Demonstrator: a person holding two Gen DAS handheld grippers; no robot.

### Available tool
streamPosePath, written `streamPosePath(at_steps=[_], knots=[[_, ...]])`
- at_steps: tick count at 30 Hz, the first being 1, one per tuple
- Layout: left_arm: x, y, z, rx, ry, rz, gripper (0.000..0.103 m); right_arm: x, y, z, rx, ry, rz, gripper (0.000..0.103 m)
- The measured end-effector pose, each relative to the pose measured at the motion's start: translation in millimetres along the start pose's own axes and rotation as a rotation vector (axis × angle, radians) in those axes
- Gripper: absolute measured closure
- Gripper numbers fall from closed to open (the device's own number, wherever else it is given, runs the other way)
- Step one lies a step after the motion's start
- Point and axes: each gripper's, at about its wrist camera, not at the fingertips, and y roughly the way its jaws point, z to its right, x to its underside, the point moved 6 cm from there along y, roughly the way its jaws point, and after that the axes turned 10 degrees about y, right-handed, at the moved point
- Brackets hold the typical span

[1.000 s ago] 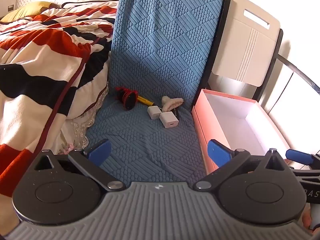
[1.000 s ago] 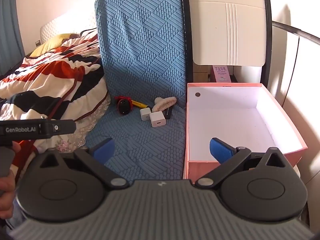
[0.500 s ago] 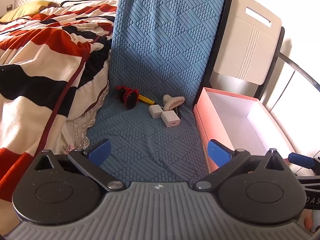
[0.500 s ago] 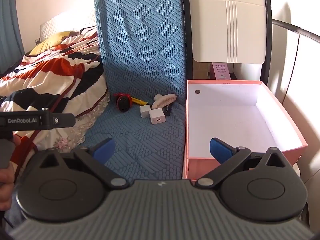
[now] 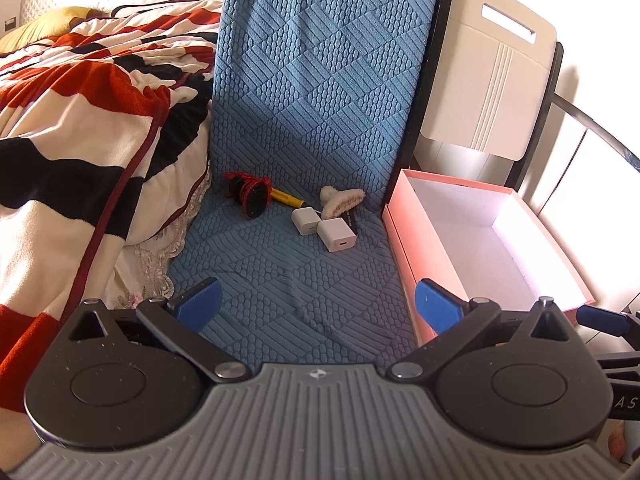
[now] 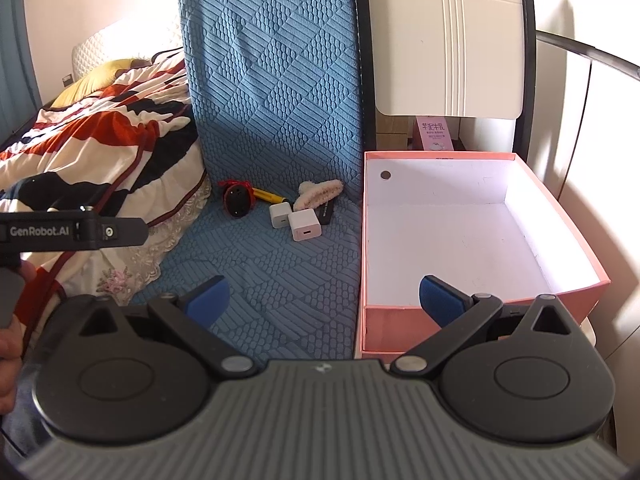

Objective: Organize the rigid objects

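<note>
You hold both tools level and spread wide, empty — left tool [image 5: 316,300] over the blue seat cushion [image 5: 288,264], right tool [image 6: 322,294] by the pink box [image 6: 560,216]. Two white chargers [image 5: 326,228] sit touching near the cushion's back edge.

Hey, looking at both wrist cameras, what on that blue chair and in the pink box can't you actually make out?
- Dark flat item: right wrist view, mostly covered by the fluffy white piece; identity unclear.
- Yellow tool: left wrist view, one end hidden behind the red-and-black round object.
- Pink box: right wrist view, near floor corner blocked by the right gripper fingers.
</note>
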Motion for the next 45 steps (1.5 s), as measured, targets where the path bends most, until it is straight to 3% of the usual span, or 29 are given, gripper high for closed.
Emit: streamPosePath(at_steps=[45], knots=[[9.7,10.7,-11.3,-0.003,-0.007,-0.035,0.0,8.0,10.4,-1.7,0.014,-0.008,-0.033,0.0]])
